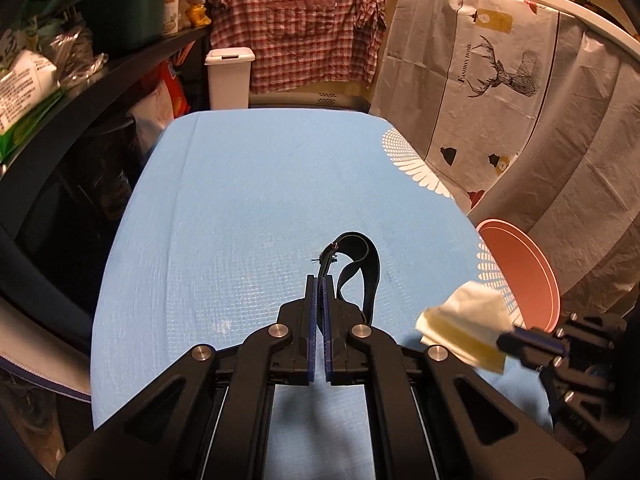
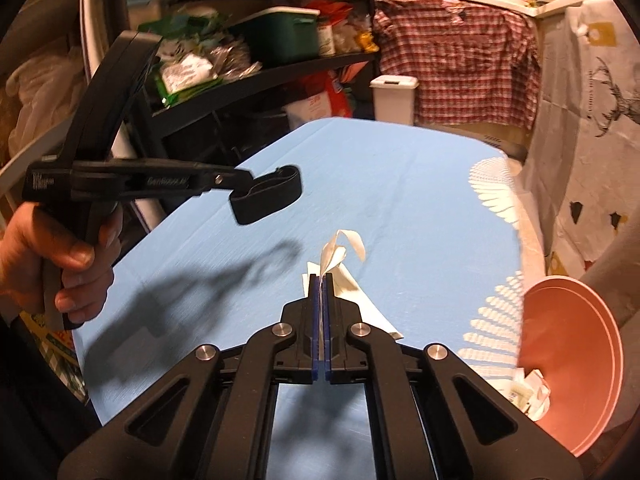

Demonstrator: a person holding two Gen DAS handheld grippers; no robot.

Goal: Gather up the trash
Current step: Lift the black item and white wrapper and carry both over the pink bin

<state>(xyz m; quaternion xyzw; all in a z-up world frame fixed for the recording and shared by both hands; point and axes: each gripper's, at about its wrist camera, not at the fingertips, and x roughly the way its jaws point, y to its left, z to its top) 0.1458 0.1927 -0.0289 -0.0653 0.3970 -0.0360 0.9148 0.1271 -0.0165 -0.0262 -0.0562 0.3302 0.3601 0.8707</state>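
My left gripper (image 1: pixel 321 280) is shut on a black elastic strap (image 1: pixel 360 268) and holds it above the blue tablecloth (image 1: pixel 248 208); from the right wrist view the left gripper (image 2: pixel 240 188) hangs at the left with the strap (image 2: pixel 268 196) looped at its tip. My right gripper (image 2: pixel 321 280) is shut on a crumpled white paper scrap (image 2: pixel 340 256). In the left wrist view the right gripper (image 1: pixel 508 340) holds that paper (image 1: pixel 468 324) near a pink bin (image 1: pixel 520 276) at the table's right edge. The pink bin (image 2: pixel 576 364) holds some paper trash (image 2: pixel 528 392).
A white lidded bin (image 1: pixel 230 76) stands beyond the table's far end under a hanging plaid shirt (image 1: pixel 296 28). Dark shelves (image 1: pixel 100 68) with packets and a green box line the left. A printed cloth (image 1: pixel 500 80) hangs on the right.
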